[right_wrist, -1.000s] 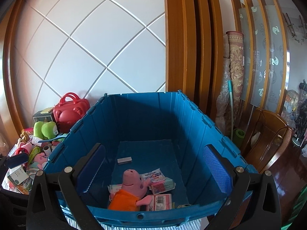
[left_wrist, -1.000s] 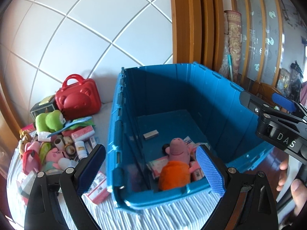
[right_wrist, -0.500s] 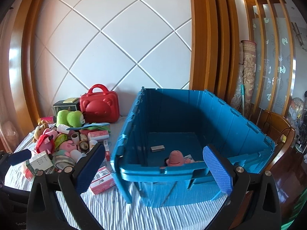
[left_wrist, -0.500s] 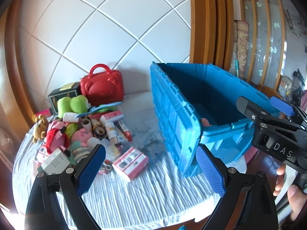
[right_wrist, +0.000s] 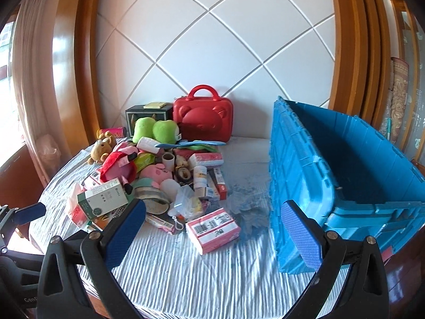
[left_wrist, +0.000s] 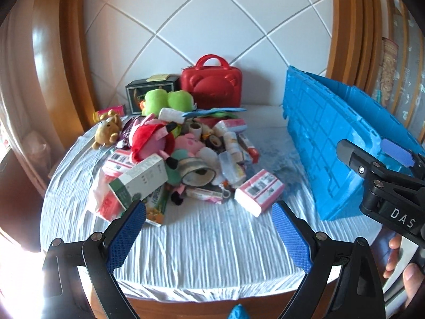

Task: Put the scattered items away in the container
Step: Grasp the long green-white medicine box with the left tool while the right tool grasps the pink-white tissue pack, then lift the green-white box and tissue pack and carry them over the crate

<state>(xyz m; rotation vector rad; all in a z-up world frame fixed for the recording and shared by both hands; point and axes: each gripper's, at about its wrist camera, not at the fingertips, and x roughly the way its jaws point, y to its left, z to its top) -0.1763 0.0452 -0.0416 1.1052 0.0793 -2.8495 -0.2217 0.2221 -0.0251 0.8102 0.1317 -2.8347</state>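
A heap of scattered items lies on the white-clothed table: plush toys, boxes, tape rolls, small bottles; it also shows in the right wrist view. A pink barcode box lies nearest. The blue container stands at the right. My left gripper is open and empty above the table's front edge. My right gripper is open and empty, in front of the pink box; it shows at the right in the left wrist view.
A red bear case and a dark box stand at the back by the white tiled wall. A green-white carton tops the heap's left side. Wooden frames flank the wall. The tablecloth reaches the front edge.
Both grippers swung left from over the blue container's inside to face the heap of items. The container now sits at the right. Both stayed open and empty.
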